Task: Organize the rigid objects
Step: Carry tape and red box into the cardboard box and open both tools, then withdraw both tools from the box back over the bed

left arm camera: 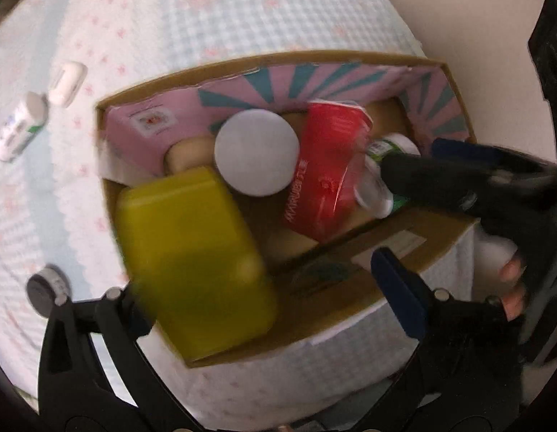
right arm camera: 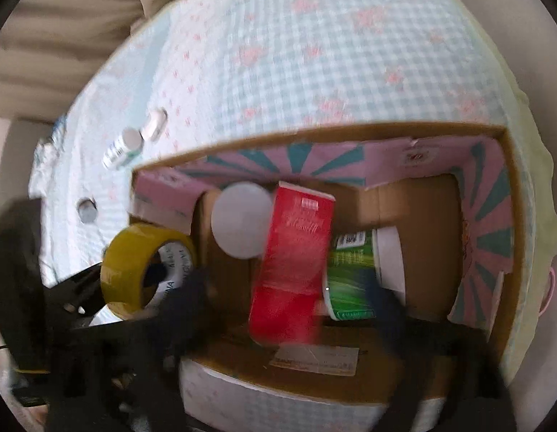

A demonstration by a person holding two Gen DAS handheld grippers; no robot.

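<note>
An open cardboard box with pink and teal inner flaps sits on a checked bedspread. Inside lie a red carton, a green-labelled bottle and a white round lid. A yellow tape roll, blurred, hangs over the box's left end between the wide-apart fingers of my left gripper; a clear gap separates it from the blue right finger. My right gripper is open and straddles the red carton, with gaps on both sides. In the left wrist view its black tip rests by the bottle.
On the bedspread, left of the box, lie a small white bottle, a white case and a grey round cap. A gloved hand holds the right gripper. The box's right half shows bare cardboard.
</note>
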